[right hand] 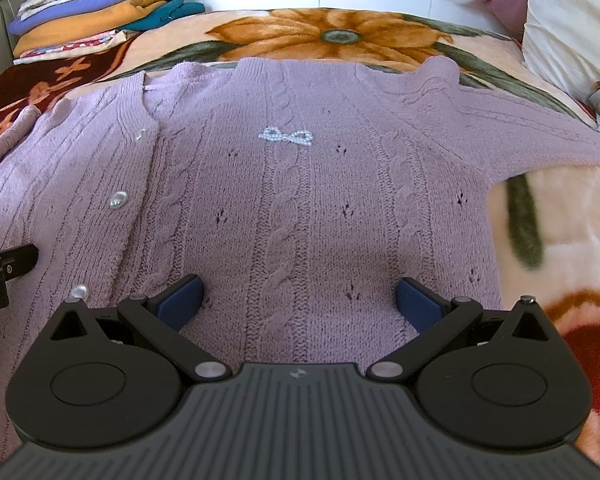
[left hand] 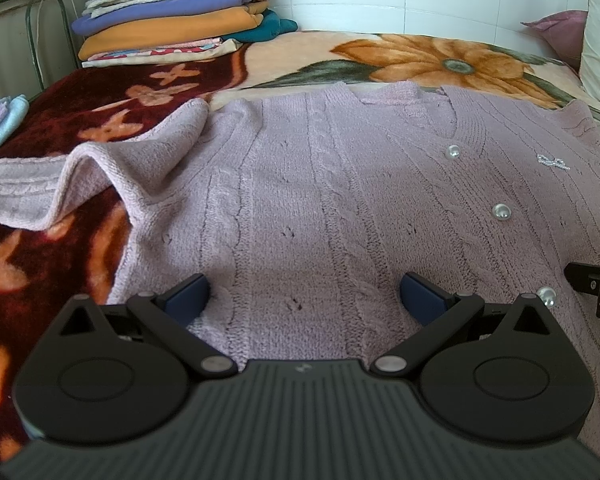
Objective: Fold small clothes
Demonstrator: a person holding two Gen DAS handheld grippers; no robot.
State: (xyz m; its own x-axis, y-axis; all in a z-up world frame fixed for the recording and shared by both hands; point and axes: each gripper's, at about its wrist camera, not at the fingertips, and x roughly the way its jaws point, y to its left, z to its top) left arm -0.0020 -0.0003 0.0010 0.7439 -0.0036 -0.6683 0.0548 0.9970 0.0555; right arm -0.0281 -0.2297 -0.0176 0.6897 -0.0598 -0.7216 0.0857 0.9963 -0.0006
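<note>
We see a lilac cardigan (left hand: 320, 200) spread face up across the middle of both frames, on a flowered blanket (left hand: 420, 56). Our left gripper (left hand: 304, 298) sits at the bottom centre over its hem, jaws wide apart, holding nothing. Our right gripper (right hand: 298, 298) does likewise, wide open and empty. A stack of folded clothes (left hand: 172, 12) fills the upper left.

Cardigan (left hand: 320, 200) hem hidden under both gripper bodies; its right sleeve (right hand: 540, 136) runs off frame edge. Other gripper (left hand: 596, 284) cut off at the edge, jaws unseen. Bottom button (right hand: 79, 292) partly behind linkage. Pillow (right hand: 572, 20) cropped. Blanket (right hand: 540, 220) stem blurred at right.
</note>
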